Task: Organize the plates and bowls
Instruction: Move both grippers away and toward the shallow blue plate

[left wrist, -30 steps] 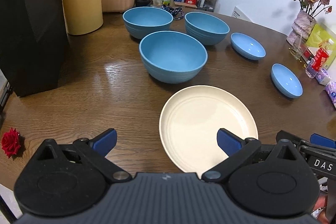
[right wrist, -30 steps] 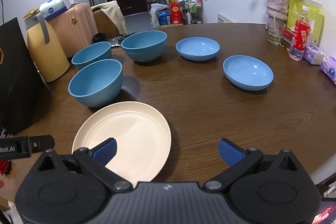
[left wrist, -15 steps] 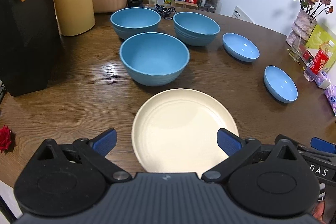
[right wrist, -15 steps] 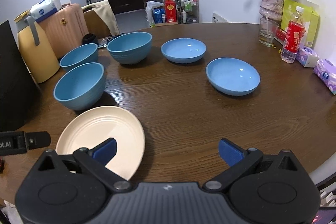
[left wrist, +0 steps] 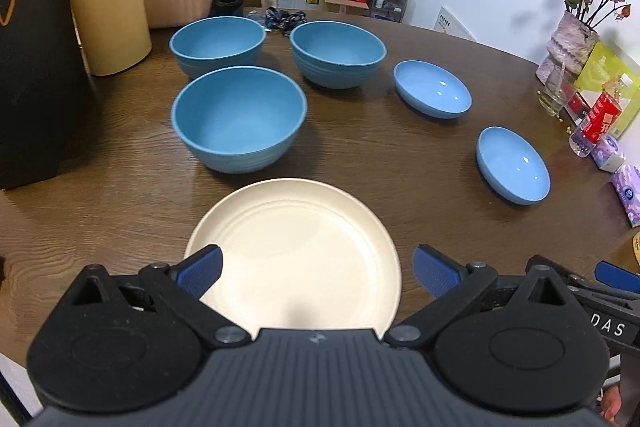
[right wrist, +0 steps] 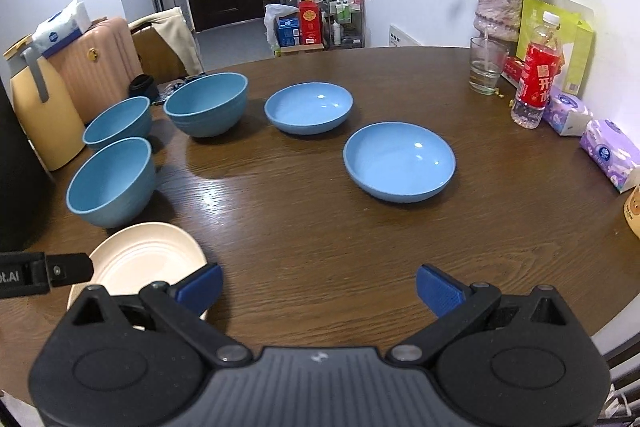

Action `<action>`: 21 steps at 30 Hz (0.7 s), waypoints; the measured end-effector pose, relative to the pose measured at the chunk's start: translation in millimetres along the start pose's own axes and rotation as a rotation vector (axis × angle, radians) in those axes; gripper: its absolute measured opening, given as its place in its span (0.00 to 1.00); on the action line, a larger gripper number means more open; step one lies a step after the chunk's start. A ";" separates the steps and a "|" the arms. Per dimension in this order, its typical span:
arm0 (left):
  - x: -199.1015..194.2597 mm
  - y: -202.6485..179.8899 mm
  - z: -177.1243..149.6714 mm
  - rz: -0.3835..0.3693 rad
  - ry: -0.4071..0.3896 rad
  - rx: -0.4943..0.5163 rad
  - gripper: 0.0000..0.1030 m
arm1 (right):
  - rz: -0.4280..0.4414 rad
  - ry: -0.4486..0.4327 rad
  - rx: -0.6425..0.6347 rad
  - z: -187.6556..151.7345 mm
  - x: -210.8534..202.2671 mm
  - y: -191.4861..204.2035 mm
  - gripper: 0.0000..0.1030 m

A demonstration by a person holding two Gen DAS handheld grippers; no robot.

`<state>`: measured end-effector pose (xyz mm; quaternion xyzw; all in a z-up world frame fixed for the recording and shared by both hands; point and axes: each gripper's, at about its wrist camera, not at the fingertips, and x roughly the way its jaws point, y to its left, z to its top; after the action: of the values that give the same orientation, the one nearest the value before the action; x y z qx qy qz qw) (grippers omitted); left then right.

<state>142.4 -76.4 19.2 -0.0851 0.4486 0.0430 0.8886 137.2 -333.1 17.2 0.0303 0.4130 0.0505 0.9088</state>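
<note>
While both claws hang wide open with nothing in them, nothing on the counter point(left wrist: 360, 163) has been stacked yet, so the step in hand looks like a first pickup. Take the cream plate point(left wrist: 294, 251) as the landmark. Off to its far left stands a black bag point(left wrist: 36, 59), with a yellow jug point(left wrist: 108, 7) behind that. Just beyond the plate, a touch left, sits the nearest deep bowl point(left wrist: 239, 117); two more deep bowls, point(left wrist: 218, 45) and point(left wrist: 338, 53), stand behind it, all three apart from one another. The left claw point(left wrist: 316, 269) hovers right over the plate's near edge, one pad above the left rim and the other just off the right rim. To grab it well, I'd say drop low, take the rim between the pads at one spot, and lift level so it doesn't tip. Further right of the plate, two shallow blue dishes, point(right wrist: 309, 107) and point(right wrist: 399, 161), lie separate. The right claw point(right wrist: 318, 285) sits over bare wood to the plate's right, facing the closer dish, its likely target. Far right, a red-labelled bottle point(right wrist: 536, 83) and a drinking glass point(right wrist: 486, 69) are worth steering clear of.
</note>
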 end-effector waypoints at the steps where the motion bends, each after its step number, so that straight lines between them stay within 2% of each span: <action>1: 1.4 -4.6 1.4 0.001 0.000 0.000 1.00 | -0.002 0.000 -0.002 1.3 0.6 -3.1 1.00; 21: 37.4 -89.4 20.5 0.010 0.010 -0.061 1.00 | -0.026 0.023 -0.070 44.3 34.1 -84.9 1.00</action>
<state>194.5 -160.2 11.2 -0.1100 0.4520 0.0607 0.8831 198.5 -414.0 12.5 -0.0075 0.4219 0.0534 0.9050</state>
